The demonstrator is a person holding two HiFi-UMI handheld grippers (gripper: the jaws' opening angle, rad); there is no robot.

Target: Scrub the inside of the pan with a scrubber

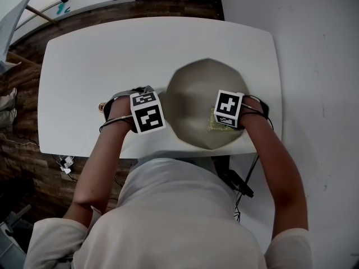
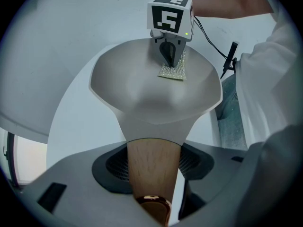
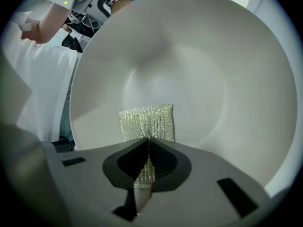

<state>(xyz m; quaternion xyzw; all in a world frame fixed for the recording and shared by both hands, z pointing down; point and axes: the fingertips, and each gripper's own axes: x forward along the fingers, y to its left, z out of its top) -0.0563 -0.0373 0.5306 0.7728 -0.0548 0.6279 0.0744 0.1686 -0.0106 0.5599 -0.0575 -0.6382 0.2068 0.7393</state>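
Left gripper (image 2: 152, 186) jaws clamp the wooden handle (image 2: 152, 157), steadying the pan (image 1: 193, 91) at the desk's (image 1: 101, 55) near edge. Right gripper (image 3: 147, 148) jaws pinch the scrubber (image 3: 147, 121), which lies against the pan's inner wall.

Bright, even light, soft shadows; both gripper views bend and darken at edges, foreground perhaps slightly blurred.

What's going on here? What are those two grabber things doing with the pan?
A person is cleaning a pan on a white table, with a gripper in each hand. The left gripper is clamped on the pan's wooden handle, probably to steady it. The right gripper pinches a sparkly mesh scrubber and holds it against the pan's inside wall, on the side nearer the person.
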